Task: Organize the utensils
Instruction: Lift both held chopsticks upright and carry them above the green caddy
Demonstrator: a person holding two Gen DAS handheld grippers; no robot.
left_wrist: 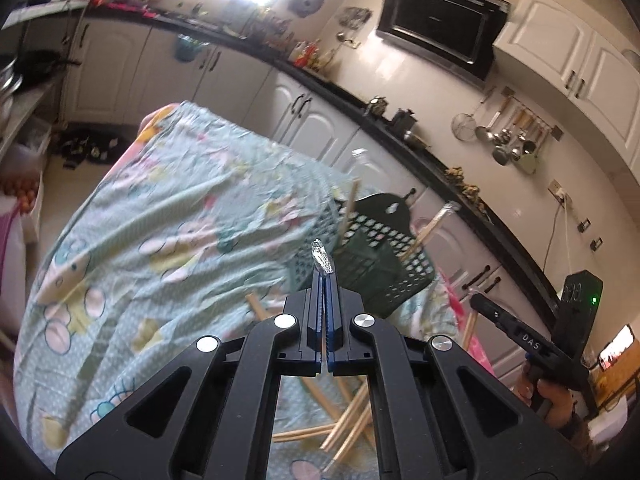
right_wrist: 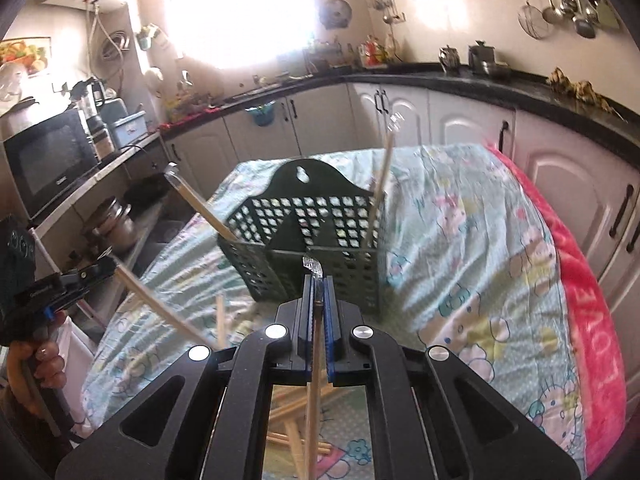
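A dark green perforated utensil basket point(right_wrist: 312, 248) stands on the cloth-covered table, with one chopstick point(right_wrist: 200, 208) leaning out on its left and another point(right_wrist: 380, 176) on its right. It also shows in the left wrist view point(left_wrist: 380, 256). My right gripper point(right_wrist: 317, 280) is shut on a chopstick point(right_wrist: 314, 380) with a foil-wrapped tip, just in front of the basket. My left gripper point(left_wrist: 325, 276) is shut on a foil-tipped chopstick point(left_wrist: 322, 258); in the right wrist view it point(right_wrist: 108, 266) is at the left, its chopstick point(right_wrist: 160, 308) slanting down. Loose chopsticks point(left_wrist: 348, 420) lie on the cloth below.
The table wears a pale blue cartoon-print cloth point(right_wrist: 460, 248) with a pink blanket point(right_wrist: 592, 340) along its right edge. White kitchen cabinets point(right_wrist: 460, 116) and a black counter point(right_wrist: 500, 76) surround it. Hanging ladles point(left_wrist: 508, 136) and a microwave point(right_wrist: 48, 160) are further off.
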